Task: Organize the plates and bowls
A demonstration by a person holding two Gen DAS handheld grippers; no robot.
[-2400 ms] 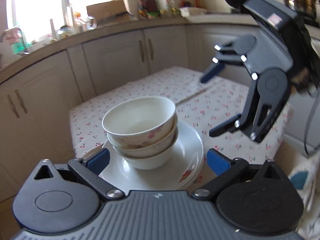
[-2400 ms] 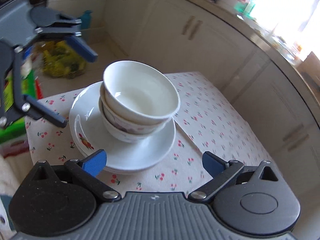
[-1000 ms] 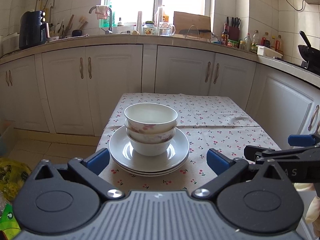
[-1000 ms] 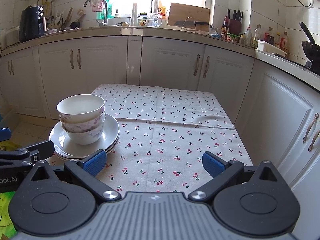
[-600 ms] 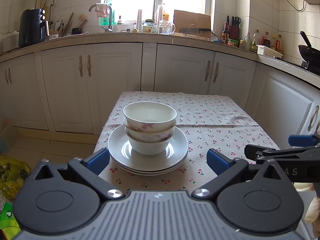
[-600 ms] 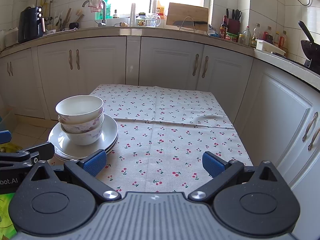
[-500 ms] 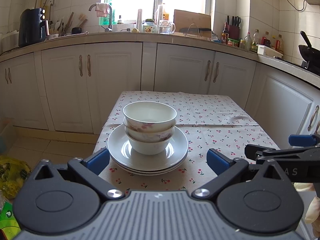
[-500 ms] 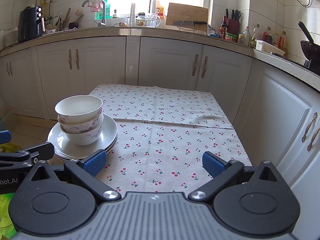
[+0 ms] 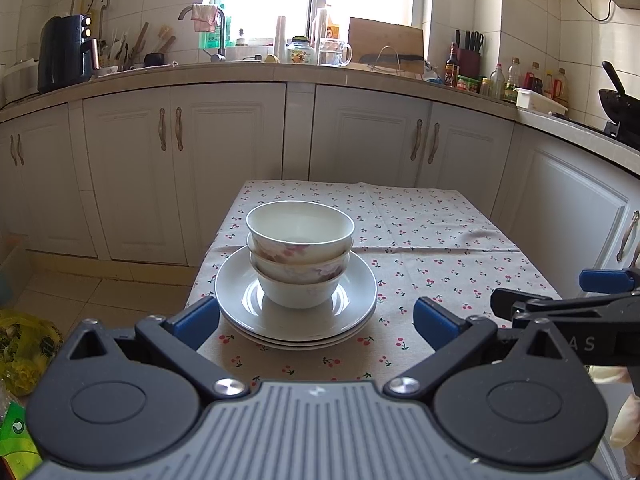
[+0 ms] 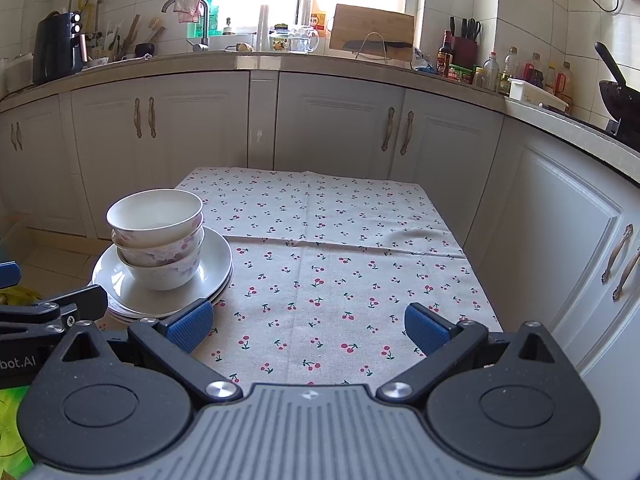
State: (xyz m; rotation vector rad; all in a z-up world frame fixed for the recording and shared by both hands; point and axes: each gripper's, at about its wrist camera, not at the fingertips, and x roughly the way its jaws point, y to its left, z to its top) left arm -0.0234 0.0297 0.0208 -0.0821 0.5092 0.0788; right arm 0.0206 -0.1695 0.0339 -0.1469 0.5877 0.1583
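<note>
Three white bowls with pink flowers [image 9: 300, 256] stand nested on a stack of white plates [image 9: 356, 312] at the near left of a cherry-print table [image 9: 420, 248]. My left gripper [image 9: 316, 322] is open and empty, just in front of the plates. My right gripper [image 10: 308, 326] is open and empty over the table's near middle, with the bowls [image 10: 158, 236] and plates [image 10: 218, 260] to its left. Each gripper shows at the edge of the other's view.
White kitchen cabinets [image 9: 224, 152] ring the table, with a cluttered counter and sink [image 9: 208, 56] behind. A wok [image 10: 616, 96] sits at far right. A yellow-green bag [image 9: 20, 348] lies on the floor at left.
Both grippers pulled back from close over the dishes and levelled out some two seconds ago. Over the last second they have barely moved. The dishes have not moved.
</note>
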